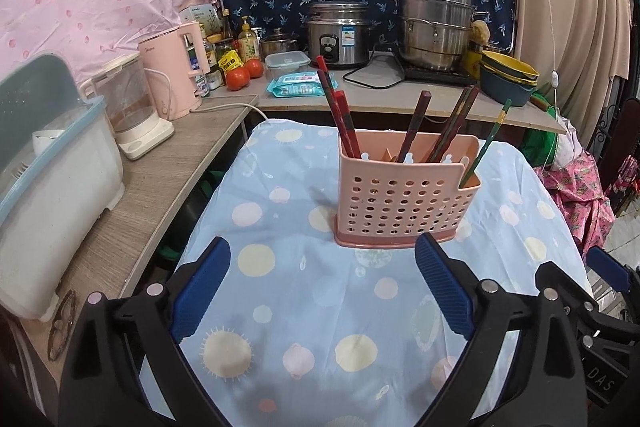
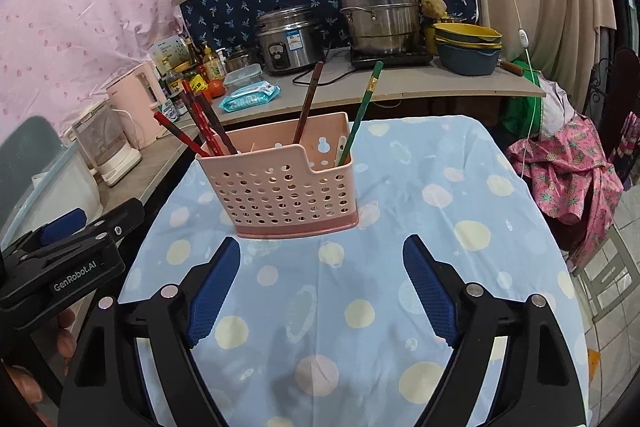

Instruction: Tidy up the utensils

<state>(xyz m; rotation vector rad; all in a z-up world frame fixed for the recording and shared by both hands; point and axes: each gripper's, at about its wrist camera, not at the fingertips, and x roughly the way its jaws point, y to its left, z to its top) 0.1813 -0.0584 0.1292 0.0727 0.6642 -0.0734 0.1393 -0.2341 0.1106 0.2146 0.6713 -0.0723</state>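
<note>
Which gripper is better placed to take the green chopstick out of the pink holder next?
Probably right. The green chopstick stands at the holder's right end, the side the open, empty right gripper is on; the left gripper is further left.

The holder (image 1: 400,199) is matt pink plastic, perforated. The chopsticks (image 1: 343,119) look glossy lacquered. The table's cloth (image 1: 304,307) is thin, creased blue cotton. The pots (image 1: 434,23) are shiny steel. The gripper pads (image 1: 204,291) are ribbed blue rubber.
</note>
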